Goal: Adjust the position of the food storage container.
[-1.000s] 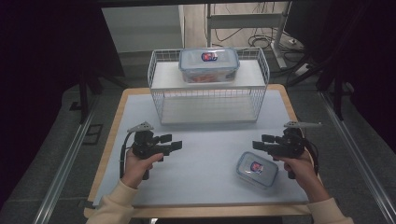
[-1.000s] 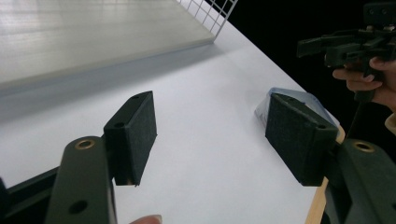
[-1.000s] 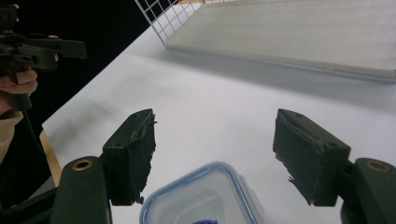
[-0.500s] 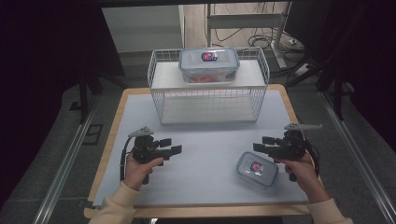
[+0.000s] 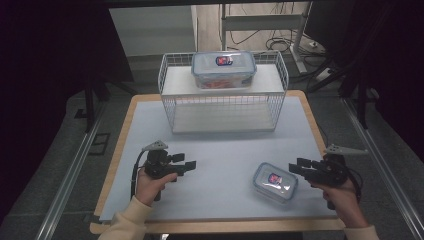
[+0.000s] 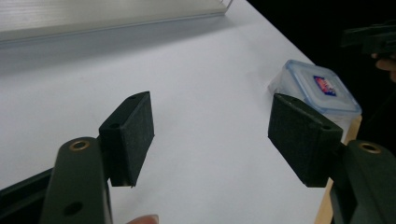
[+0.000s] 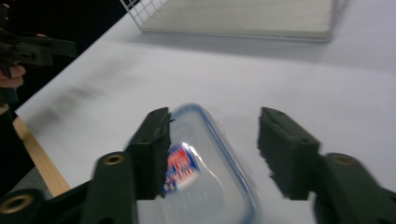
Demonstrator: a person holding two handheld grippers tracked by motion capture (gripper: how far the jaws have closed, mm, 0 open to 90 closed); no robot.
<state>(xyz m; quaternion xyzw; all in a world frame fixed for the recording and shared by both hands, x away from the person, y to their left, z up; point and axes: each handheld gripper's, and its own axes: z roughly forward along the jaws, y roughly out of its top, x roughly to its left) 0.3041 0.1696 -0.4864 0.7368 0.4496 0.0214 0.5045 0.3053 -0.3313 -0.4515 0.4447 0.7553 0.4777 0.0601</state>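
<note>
Grasping the small lidded container [image 5: 274,181] is the step in hand, and it falls to the right gripper [image 5: 299,169]. Its jaws have just been closing yet remain released: in the right gripper view the container [image 7: 205,163] lies between and below them, one pad overlapping the labelled lid, the other standing clear of the far rim, neither pressing. For a sound grip, centre the box between both pads, lower until they flank its side walls rather than the lid, then close squarely across the short side. A skewed approach would likely push the box along the table [image 5: 225,150] instead of seizing it.

Farther off, the left gripper [image 5: 189,166] hovers with jaws wide apart and empty, the container well to one side of them. Beyond both, a wire rack [image 5: 222,112] carries a second, larger container [image 5: 223,69] on its top shelf.
</note>
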